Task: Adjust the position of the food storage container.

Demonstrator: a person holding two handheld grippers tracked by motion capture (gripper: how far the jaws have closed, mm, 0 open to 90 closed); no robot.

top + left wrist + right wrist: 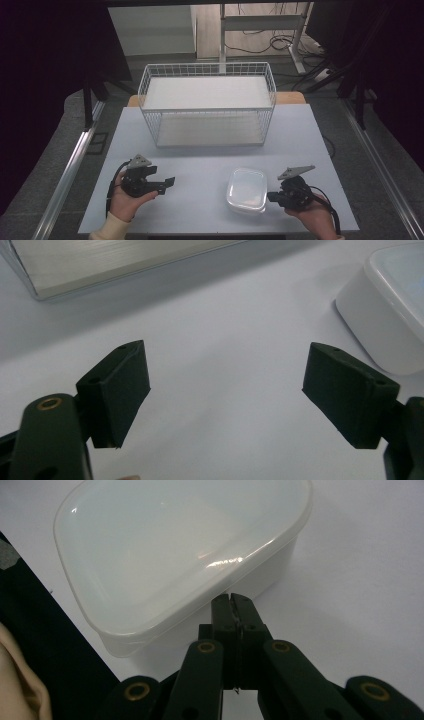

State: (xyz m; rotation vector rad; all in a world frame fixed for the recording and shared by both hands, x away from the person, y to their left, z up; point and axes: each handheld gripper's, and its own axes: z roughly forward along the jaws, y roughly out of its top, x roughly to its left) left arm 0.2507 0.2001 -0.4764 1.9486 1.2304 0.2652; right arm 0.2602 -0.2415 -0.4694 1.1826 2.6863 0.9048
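A clear plastic lidded box (246, 190) lies on the pale table near its front edge, right of the middle. My right gripper (270, 196) is just right of the box with its jaws pressed together and empty; in the right gripper view the tips (233, 600) sit at the box's (170, 550) near rim. My left gripper (169, 183) rests to the left of the box, a hand's width away, jaws wide apart with nothing between them (225, 390). The box's corner (385, 305) shows at the far right of the left gripper view.
A white wire basket with two shelves (207, 102) stands at the back middle of the table; its lower edge (100, 270) crosses the top of the left gripper view. The table's front edge (45, 645) runs close behind the box in the right gripper view.
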